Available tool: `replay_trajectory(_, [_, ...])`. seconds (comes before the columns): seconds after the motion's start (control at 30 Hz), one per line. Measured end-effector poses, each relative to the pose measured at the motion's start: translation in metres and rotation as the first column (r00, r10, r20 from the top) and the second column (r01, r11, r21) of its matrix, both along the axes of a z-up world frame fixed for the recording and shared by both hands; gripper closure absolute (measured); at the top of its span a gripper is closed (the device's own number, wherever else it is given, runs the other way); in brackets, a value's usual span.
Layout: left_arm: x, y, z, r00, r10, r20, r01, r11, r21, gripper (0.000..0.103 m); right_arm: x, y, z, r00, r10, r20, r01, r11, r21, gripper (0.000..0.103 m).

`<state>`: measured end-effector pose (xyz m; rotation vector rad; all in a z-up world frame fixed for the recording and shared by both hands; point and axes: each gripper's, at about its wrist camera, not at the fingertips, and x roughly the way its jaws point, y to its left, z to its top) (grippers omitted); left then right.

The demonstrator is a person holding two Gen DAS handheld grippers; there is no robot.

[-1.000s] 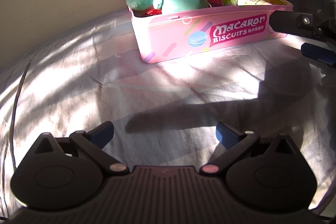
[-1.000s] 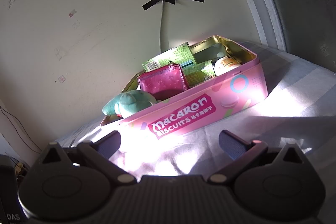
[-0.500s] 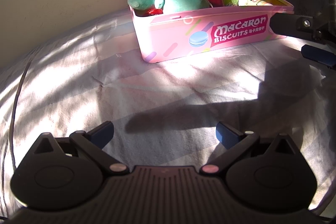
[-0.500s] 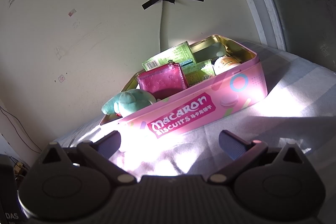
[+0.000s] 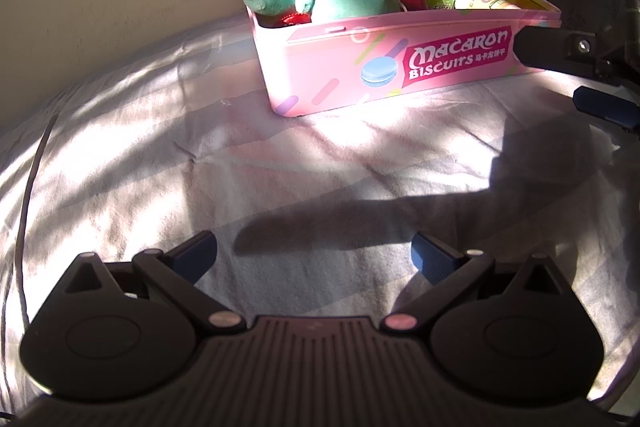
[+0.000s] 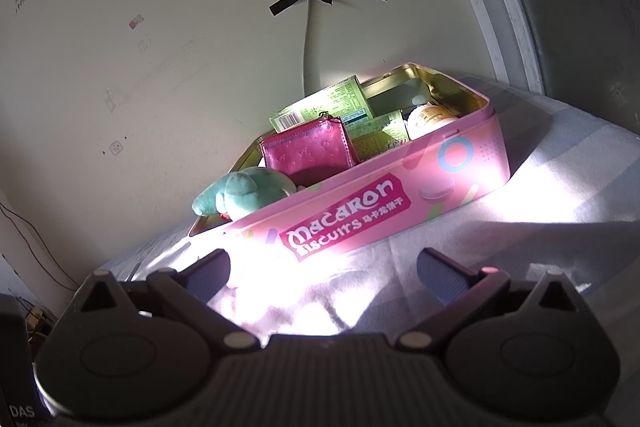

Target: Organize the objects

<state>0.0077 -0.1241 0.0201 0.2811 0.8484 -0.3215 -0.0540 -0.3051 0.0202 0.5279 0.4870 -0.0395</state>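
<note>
Flanking pink tin [image 5: 384, 67]: taped wall [image 6: 200, 67].

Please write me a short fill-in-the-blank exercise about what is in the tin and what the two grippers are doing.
1. The pink tin is labelled "Macaron ____".
2. The teal plush toy lies at one end of the tin, beside a shiny ____ wallet.
3. Both the left gripper and the right gripper hold ____.

Missing words: Biscuits; pink; nothing

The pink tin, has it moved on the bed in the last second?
No. The tin sits at the same spot below the taped wall cable; only tiny camera drift shows.
</note>
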Motion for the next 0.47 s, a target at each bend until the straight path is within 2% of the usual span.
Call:
replay_trajectory(0.33, [0.000, 0.004, 0.002, 1.000, -0.010, 0.010, 0.010, 1.000, -0.022, 0.000, 0.000, 0.002, -0.001, 1.000, 0.002, 0.001, -0.002, 1.000, -0.005, 0.000])
replay_trajectory(0.47, [-0.003, 0.007, 0.011, 0.997, -0.015, 0.073, 0.019, 0.999, -0.046, 0.000, -0.001, 0.007, 0.001, 1.000, -0.002, 0.008, 0.002, 0.999, -0.040, 0.000])
